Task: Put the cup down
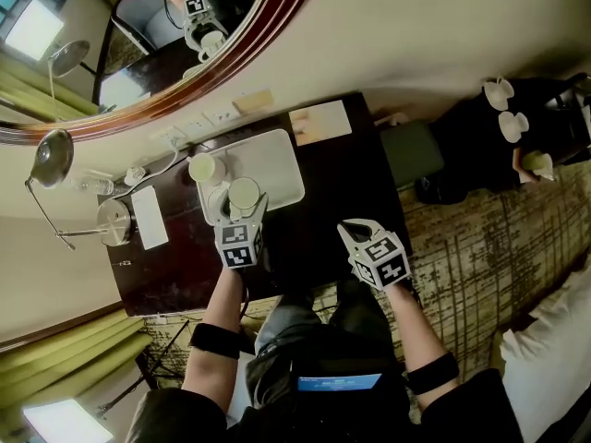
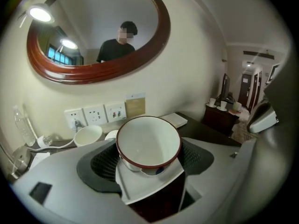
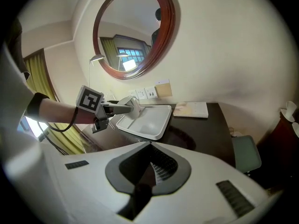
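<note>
Over the near edge of the tray [image 1: 282, 181], left claw [image 1: 240, 216] pinching the red-rimmed cup [image 2: 148, 143]: landed on the rim, it may tip against the neighbouring cup [image 1: 207, 168].

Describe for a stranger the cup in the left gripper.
On the dark desk below the oval mirror lies a white tray. At its near edge the left gripper holds a white cup with a dark red rim; the other cup stands free in the tray.

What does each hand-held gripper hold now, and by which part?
The left hand-held gripper holds a red-rimmed white cup by its side walls, below the rim. The right hand-held gripper is shut and empty.
</note>
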`<action>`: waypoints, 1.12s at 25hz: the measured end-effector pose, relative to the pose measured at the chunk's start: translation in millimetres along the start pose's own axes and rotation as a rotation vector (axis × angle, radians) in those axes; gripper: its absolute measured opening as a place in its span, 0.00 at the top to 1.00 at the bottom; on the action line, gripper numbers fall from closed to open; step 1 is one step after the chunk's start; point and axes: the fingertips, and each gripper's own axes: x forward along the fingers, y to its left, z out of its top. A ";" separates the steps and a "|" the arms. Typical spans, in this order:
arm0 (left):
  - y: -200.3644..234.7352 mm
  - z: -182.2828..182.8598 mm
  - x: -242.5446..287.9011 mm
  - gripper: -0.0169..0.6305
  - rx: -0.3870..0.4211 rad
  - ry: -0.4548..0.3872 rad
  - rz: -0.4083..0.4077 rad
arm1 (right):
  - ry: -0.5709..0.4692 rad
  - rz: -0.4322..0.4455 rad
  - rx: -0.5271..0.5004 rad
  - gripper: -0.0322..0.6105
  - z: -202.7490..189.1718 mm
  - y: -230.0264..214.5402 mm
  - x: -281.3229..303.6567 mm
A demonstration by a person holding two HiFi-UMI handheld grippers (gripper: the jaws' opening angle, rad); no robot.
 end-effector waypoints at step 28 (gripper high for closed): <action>-250.8 59.3 139.0 0.39 0.391 0.017 -0.593 | 0.036 0.140 -0.001 0.95 -20.5 -54.7 -4.4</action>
